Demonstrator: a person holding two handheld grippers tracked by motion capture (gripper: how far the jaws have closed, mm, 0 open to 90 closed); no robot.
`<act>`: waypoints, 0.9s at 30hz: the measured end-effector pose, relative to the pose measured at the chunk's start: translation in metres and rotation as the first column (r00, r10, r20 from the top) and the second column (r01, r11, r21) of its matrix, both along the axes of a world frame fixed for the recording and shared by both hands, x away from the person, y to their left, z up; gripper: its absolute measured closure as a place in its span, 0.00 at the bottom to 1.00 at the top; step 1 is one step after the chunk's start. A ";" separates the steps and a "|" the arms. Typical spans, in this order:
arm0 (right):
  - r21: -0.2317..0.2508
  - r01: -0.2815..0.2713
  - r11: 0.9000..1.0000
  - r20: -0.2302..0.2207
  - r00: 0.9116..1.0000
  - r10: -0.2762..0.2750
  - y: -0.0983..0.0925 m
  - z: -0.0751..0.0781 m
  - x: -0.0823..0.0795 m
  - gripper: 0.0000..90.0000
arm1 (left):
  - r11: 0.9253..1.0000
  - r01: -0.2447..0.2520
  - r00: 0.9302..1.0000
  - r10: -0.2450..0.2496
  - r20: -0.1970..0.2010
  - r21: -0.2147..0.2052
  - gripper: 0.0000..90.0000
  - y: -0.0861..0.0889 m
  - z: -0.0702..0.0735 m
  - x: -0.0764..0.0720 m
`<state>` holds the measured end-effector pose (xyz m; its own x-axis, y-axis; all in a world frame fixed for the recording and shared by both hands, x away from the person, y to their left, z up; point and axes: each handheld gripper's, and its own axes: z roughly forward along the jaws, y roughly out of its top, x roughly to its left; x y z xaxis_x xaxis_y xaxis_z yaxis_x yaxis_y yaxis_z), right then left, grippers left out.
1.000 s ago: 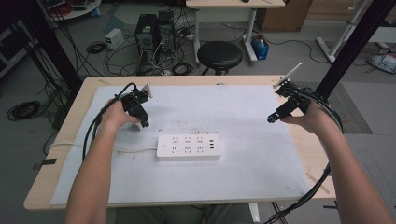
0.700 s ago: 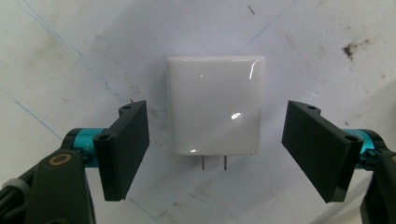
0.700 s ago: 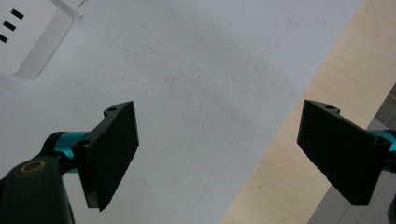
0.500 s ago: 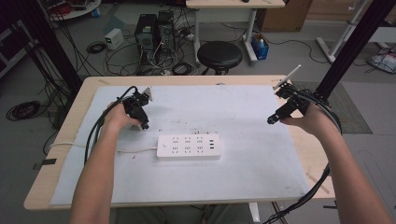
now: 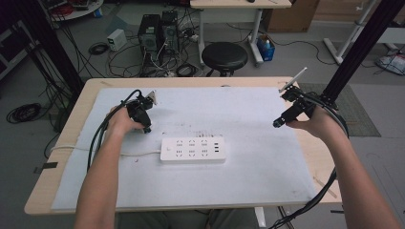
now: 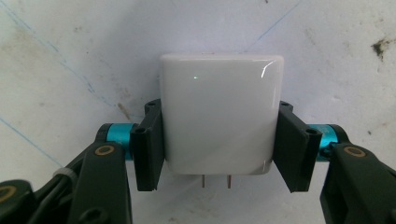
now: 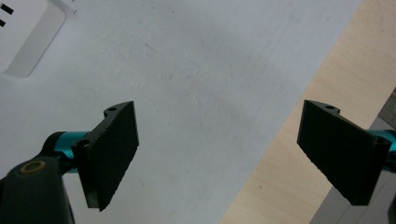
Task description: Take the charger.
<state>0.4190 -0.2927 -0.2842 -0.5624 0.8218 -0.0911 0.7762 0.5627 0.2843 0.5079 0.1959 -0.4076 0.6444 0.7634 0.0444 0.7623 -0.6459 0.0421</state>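
A glossy white plug adapter (image 6: 217, 116) with two metal prongs pointing toward the camera lies on the white mat. My left gripper (image 6: 219, 144) has its jaws pressed against both sides of it. In the high view that left gripper (image 5: 145, 125) sits at the mat's left, just up-left of a white power strip (image 5: 192, 150). My right gripper (image 7: 219, 158) hangs open over the mat's right edge with nothing between its jaws. From above, the right gripper (image 5: 279, 122) is near the table's right side. A corner of the power strip (image 7: 28, 32) appears in the right gripper view.
The power strip's cable (image 5: 95, 150) runs left off the wooden table (image 5: 76, 124). The white mat (image 5: 248, 186) covers most of the top. Beyond the far edge stand a black stool (image 5: 224, 56), computer towers (image 5: 157, 31) and floor cables.
Both hands hold nearly the same places as a second ago; no clear movement of the grippers or the power strip.
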 end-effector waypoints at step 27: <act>0.077 0.199 0.977 -0.078 0.978 -0.193 0.003 0.018 -0.004 0.14 | 0.981 0.163 0.983 -0.152 0.106 -0.107 0.47 -0.029 0.167 -0.070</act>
<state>0.4147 -0.2898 -0.2662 -0.3926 0.9196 0.0161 0.8884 0.3746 0.2655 0.4378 0.1670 -0.2404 0.7536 0.6566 0.0310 0.6402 -0.7439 0.1917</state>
